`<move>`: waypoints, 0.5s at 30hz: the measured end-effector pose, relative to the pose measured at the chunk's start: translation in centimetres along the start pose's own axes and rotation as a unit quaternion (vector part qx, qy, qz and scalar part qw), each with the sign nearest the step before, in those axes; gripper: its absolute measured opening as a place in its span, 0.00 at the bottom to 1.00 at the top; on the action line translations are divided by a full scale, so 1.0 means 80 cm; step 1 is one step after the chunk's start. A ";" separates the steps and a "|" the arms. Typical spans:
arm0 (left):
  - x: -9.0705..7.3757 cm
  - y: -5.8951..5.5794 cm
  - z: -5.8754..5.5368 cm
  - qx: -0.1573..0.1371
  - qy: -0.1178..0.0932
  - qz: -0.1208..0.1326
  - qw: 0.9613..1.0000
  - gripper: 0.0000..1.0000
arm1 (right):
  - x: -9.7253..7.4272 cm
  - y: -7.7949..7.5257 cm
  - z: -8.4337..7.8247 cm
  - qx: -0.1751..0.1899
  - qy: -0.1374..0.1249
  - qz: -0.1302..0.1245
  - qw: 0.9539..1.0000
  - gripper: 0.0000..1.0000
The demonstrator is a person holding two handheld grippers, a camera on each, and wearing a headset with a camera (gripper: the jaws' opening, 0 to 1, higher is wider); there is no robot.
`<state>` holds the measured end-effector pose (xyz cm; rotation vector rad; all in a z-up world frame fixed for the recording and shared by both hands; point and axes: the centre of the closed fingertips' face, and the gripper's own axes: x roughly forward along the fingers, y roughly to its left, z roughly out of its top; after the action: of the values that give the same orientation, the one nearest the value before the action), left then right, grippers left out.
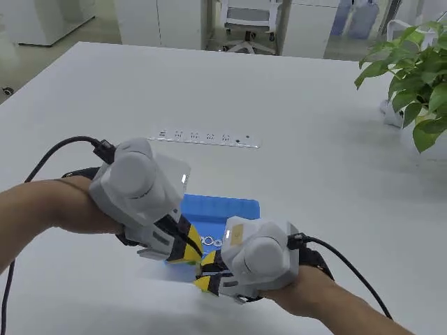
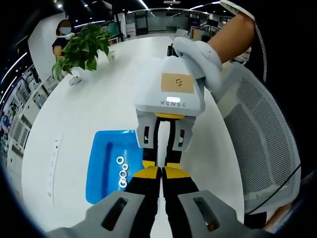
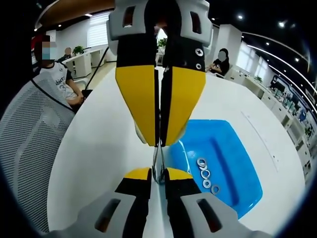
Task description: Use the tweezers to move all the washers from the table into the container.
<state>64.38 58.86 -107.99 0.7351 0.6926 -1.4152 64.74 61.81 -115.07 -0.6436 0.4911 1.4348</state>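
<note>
Head view: left hand-held gripper [image 1: 187,250] and right hand-held gripper [image 1: 206,269] meet tip to tip low over the white table [image 1: 300,139], at the near edge of the blue tray [image 1: 234,209]. Each is held in a bare-armed hand, with a cable trailing from it.

Right gripper view: tweezers [image 3: 158,161] show as a thin metal strip running from between the left hand-held gripper's [image 3: 159,141] yellow jaws down into the right hand-held gripper's [image 3: 158,175] own yellow tips. The left jaws are pressed together on the strip. The right jaws are drawn in tight against its lower end, so both are pinching the tweezers.

Left gripper view: the left hand-held gripper's [image 2: 161,174] own jaws are nearly touching, with only a hairline gap. The right hand-held gripper [image 2: 163,166] comes in from the top, nose to nose with it.

Washers [image 3: 205,174]: four in a short row, lying inside the tray [image 3: 233,148] beside the gripper tips. They also show as white rings in the left gripper view [image 2: 122,171] and the head view [image 1: 209,241].

Elsewhere: power strip [image 1: 202,137] lies flat on the table beyond the tray. Plant [image 1: 419,77] is at the far right edge.
</note>
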 end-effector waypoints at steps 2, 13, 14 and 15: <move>0.000 0.001 0.000 0.003 0.003 -0.001 1.000 0.05 | 0.000 -0.001 0.000 0.006 -0.001 0.000 1.000 0.12; 0.004 0.000 0.006 0.004 -0.002 -0.010 1.000 0.05 | -0.004 -0.001 -0.001 0.027 -0.008 -0.003 1.000 0.10; 0.005 0.000 0.006 0.004 -0.002 -0.010 1.000 0.05 | -0.004 -0.001 -0.001 0.029 -0.009 -0.003 1.000 0.10; 0.005 0.000 0.007 0.004 -0.002 -0.010 1.000 0.05 | -0.004 -0.001 -0.001 0.030 -0.009 -0.003 1.000 0.10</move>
<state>64.38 58.22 -107.97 0.7336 0.6940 -1.4383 64.77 61.51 -114.95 -0.5832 0.5157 1.4142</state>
